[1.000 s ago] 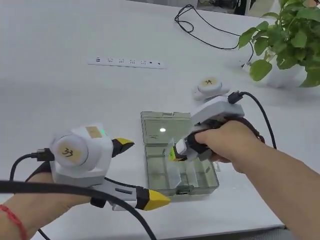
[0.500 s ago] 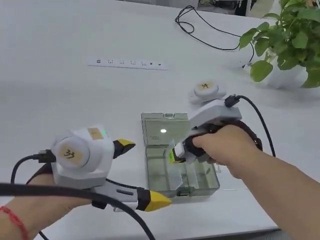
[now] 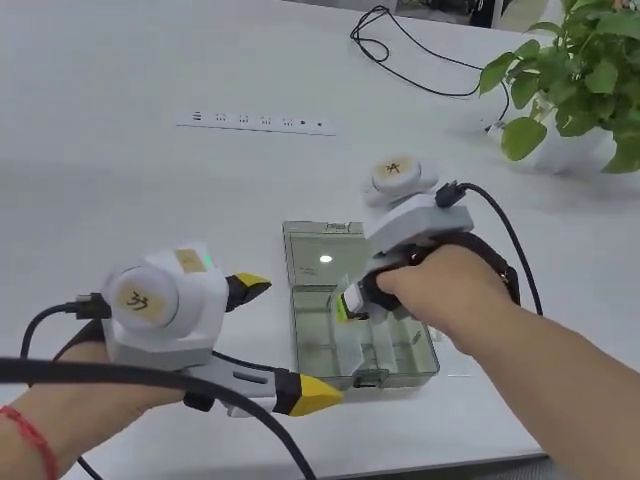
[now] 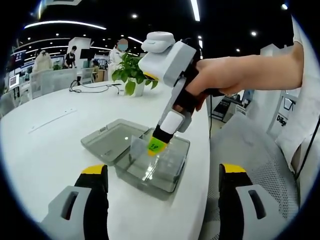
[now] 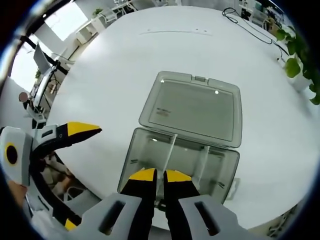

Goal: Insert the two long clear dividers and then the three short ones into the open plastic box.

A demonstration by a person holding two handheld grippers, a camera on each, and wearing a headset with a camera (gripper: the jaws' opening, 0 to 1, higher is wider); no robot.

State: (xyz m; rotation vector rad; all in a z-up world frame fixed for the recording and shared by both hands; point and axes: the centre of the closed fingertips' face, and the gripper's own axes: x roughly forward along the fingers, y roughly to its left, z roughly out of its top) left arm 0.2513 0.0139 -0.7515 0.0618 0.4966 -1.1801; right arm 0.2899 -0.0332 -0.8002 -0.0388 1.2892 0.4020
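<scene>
1. My right tool (image 5: 161,175) is closed on a clear divider (image 5: 169,149) standing in the open plastic box (image 5: 192,107) on the white surface (image 3: 150,200); the divider's edges are hard to make out
2. My left tool (image 4: 162,169) is wide open and empty, beside the box
3. Its round cap (image 3: 135,303) reads "33"; the right tool's yellow tag (image 4: 156,146) is too small to read
</scene>
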